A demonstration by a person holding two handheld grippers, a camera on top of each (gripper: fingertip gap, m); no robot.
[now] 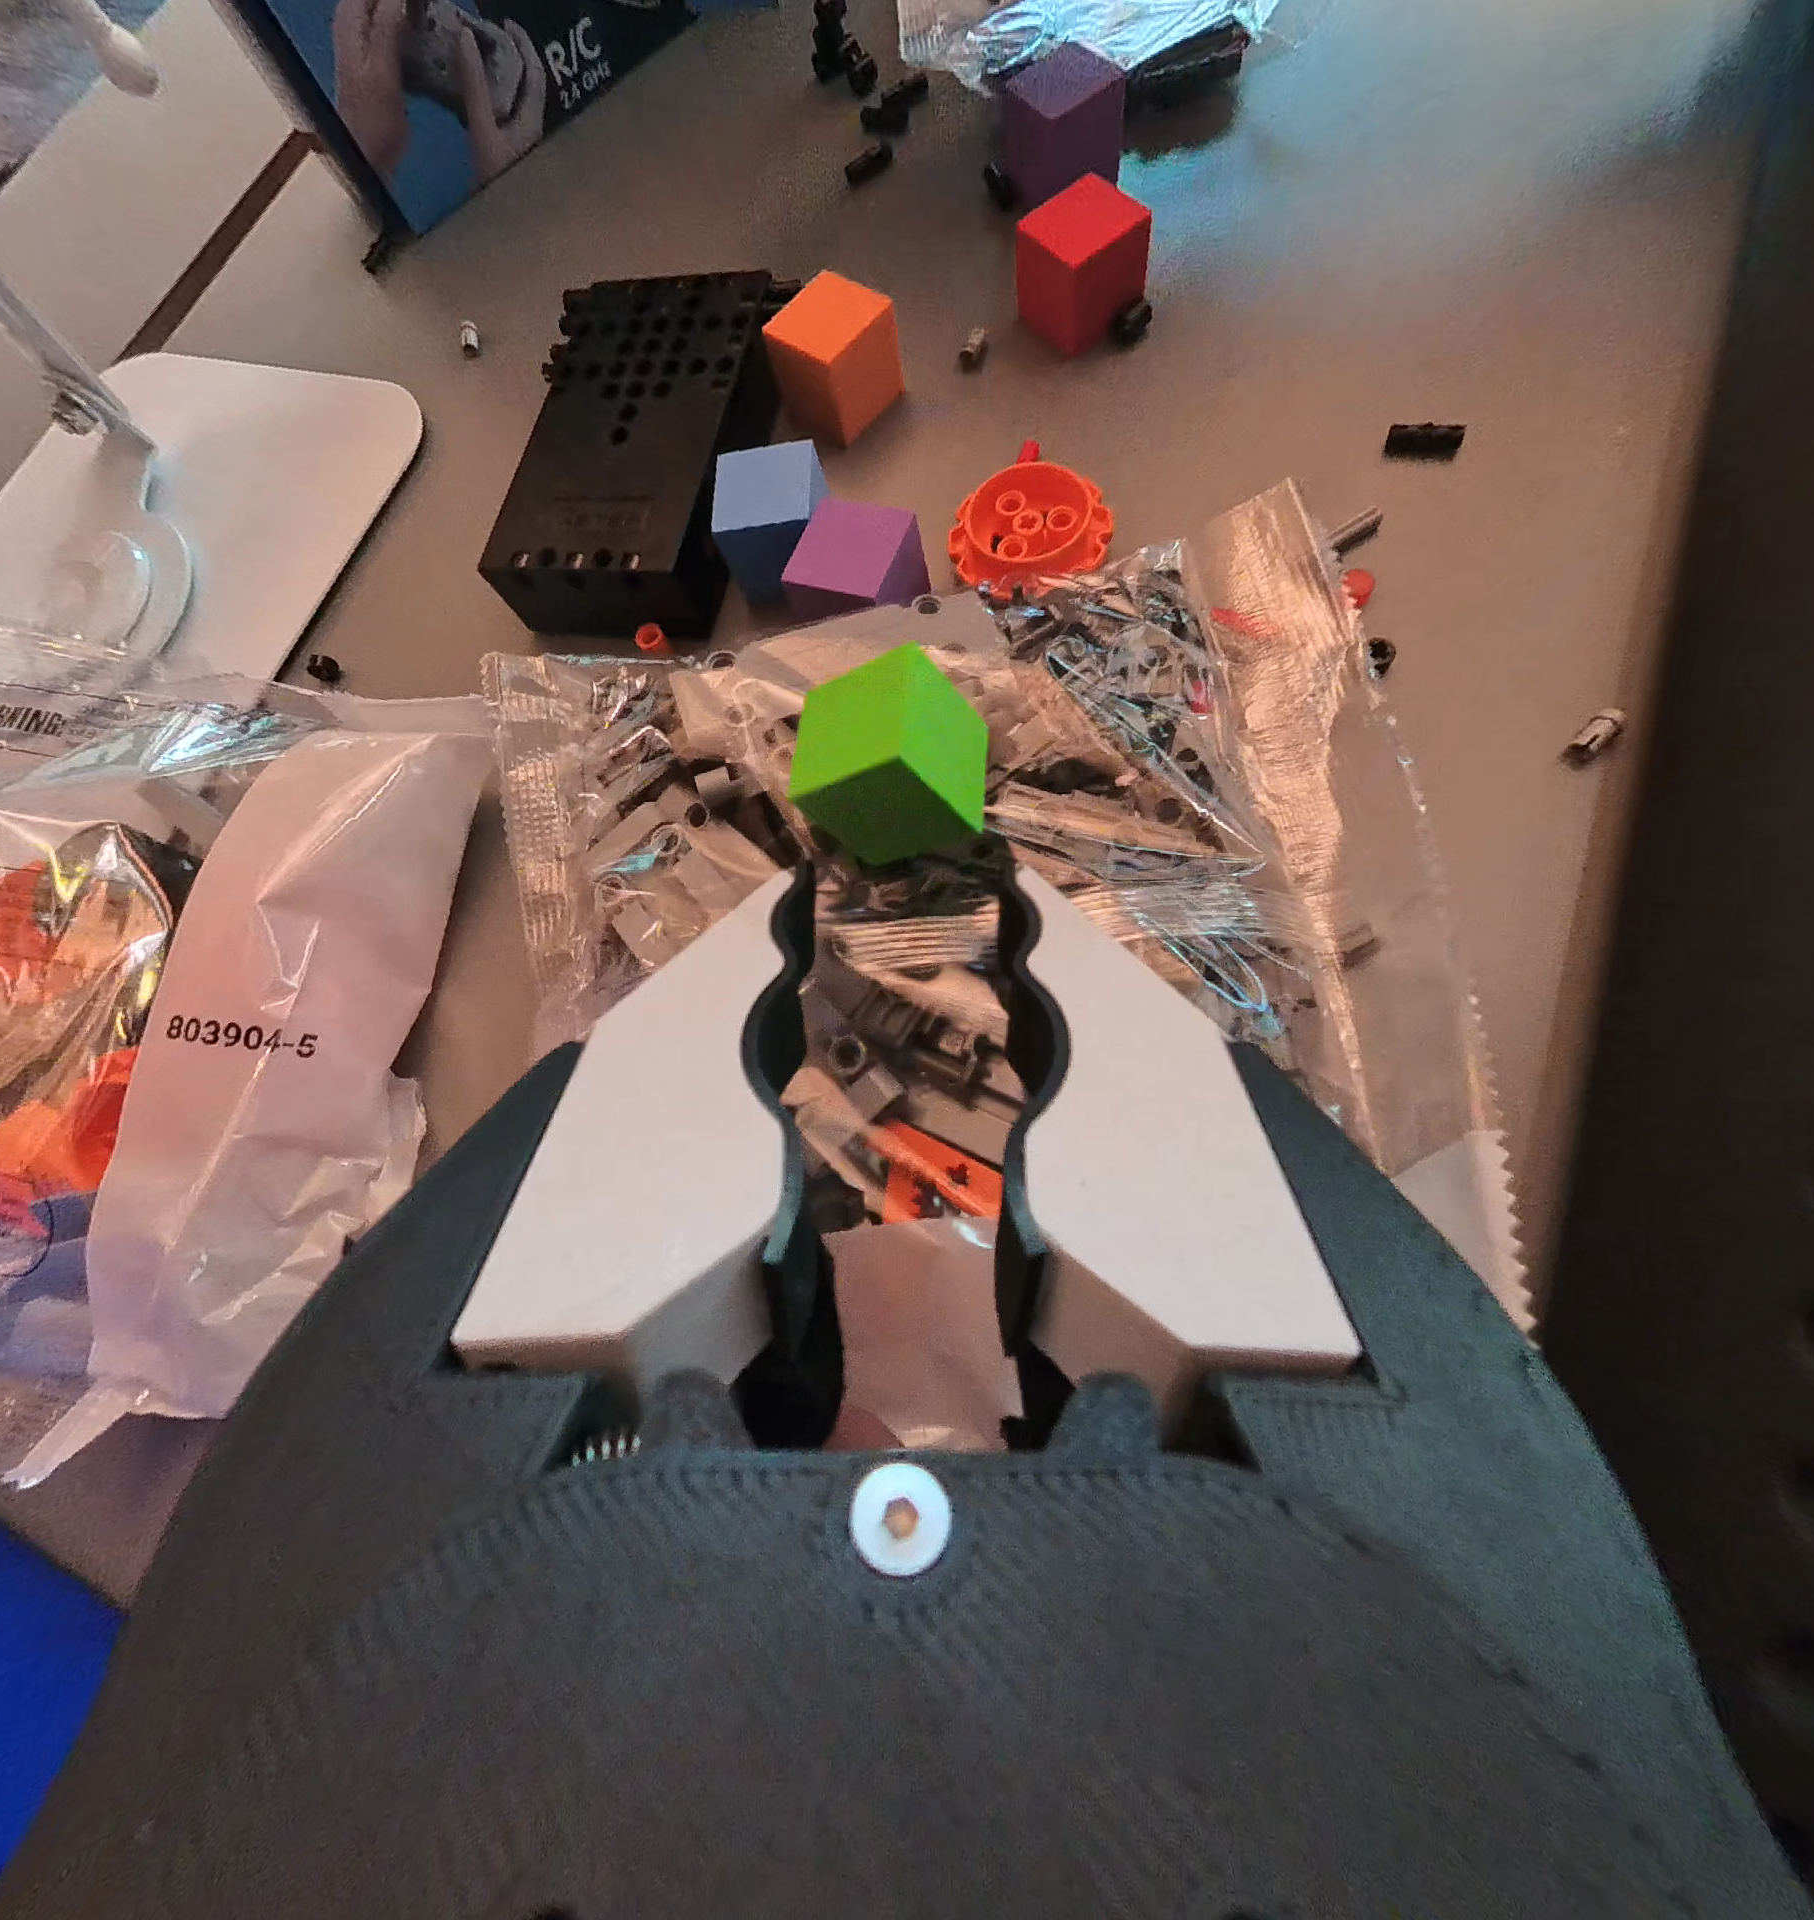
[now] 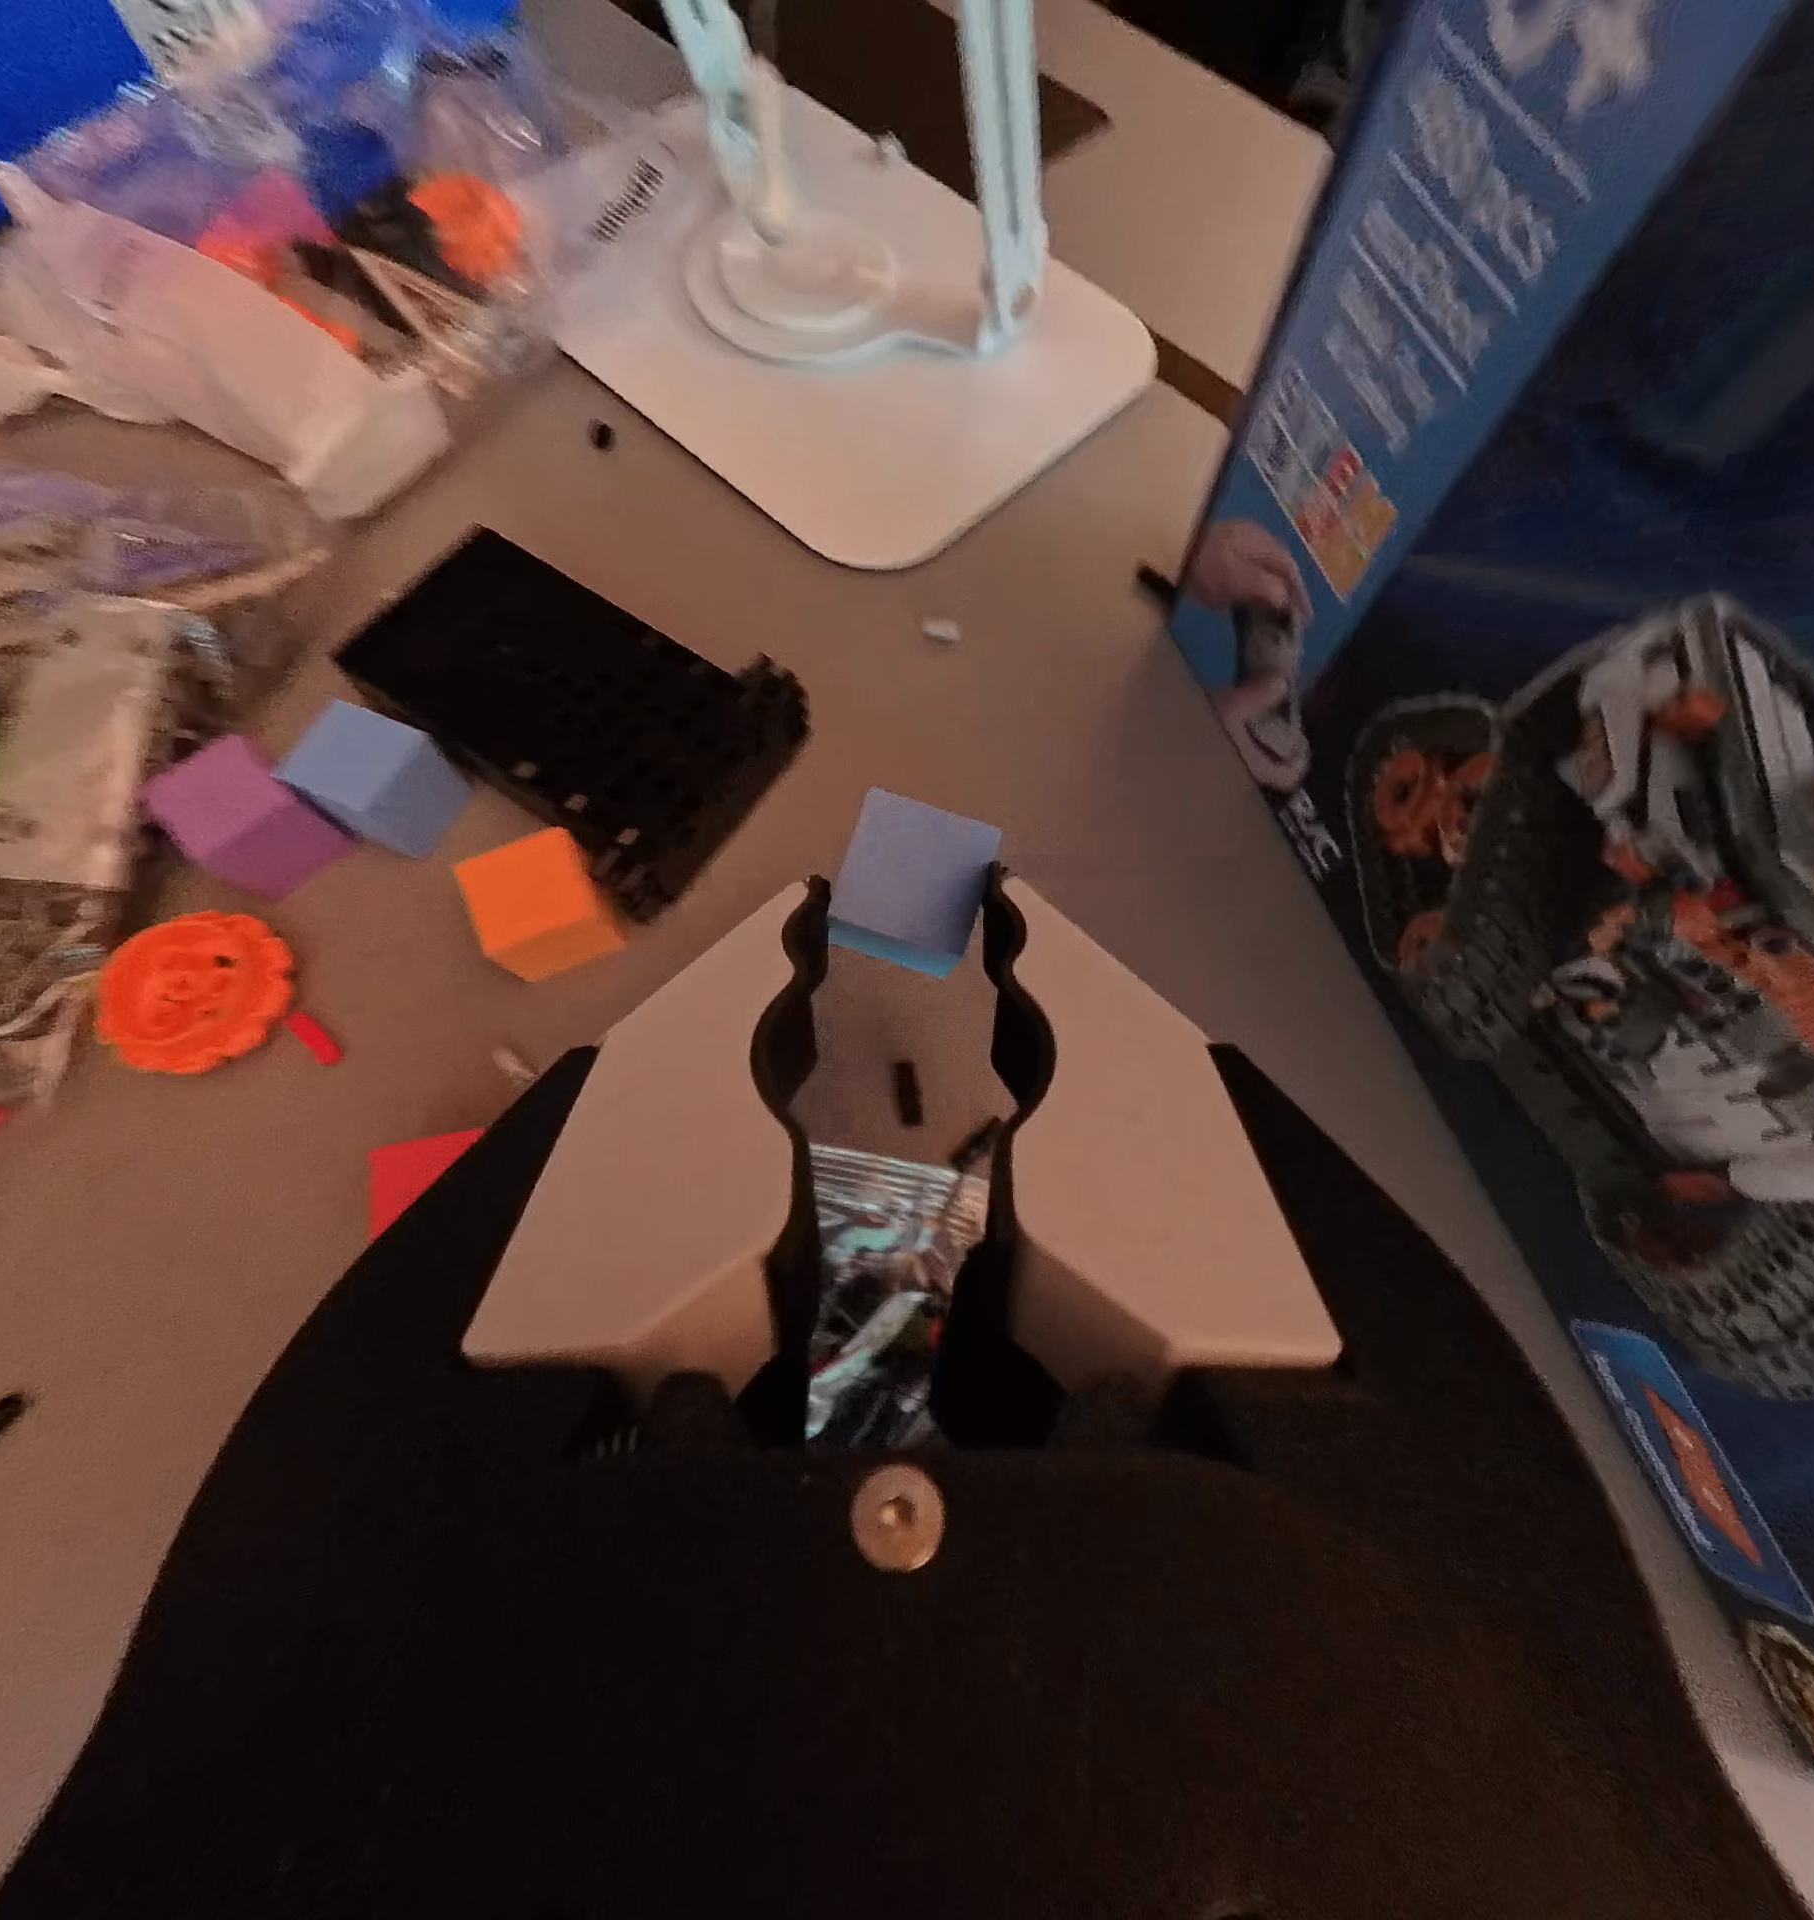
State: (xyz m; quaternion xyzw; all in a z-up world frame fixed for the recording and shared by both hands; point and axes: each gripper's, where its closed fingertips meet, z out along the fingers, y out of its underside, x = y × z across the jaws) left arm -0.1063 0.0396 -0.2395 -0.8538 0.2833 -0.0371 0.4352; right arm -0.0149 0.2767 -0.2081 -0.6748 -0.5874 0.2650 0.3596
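Landmark: black perforated block [image 2: 581, 717]. Bare desk [image 2: 986, 707] lies between it, the white lamp base [image 2: 882, 457] behind and the upright blue box [image 2: 1505, 727] to its right; only small loose parts lie there. On its other side, orange cube [image 2: 539, 904], blue cube [image 2: 373, 779] and purple cube [image 2: 243, 816] crowd its edge. Beyond them, clear parts bags [image 1: 882, 935] cover the desk

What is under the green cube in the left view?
The green cube lies on a clear plastic bag of small grey parts, just past the left gripper. The table beneath the bag is hidden.
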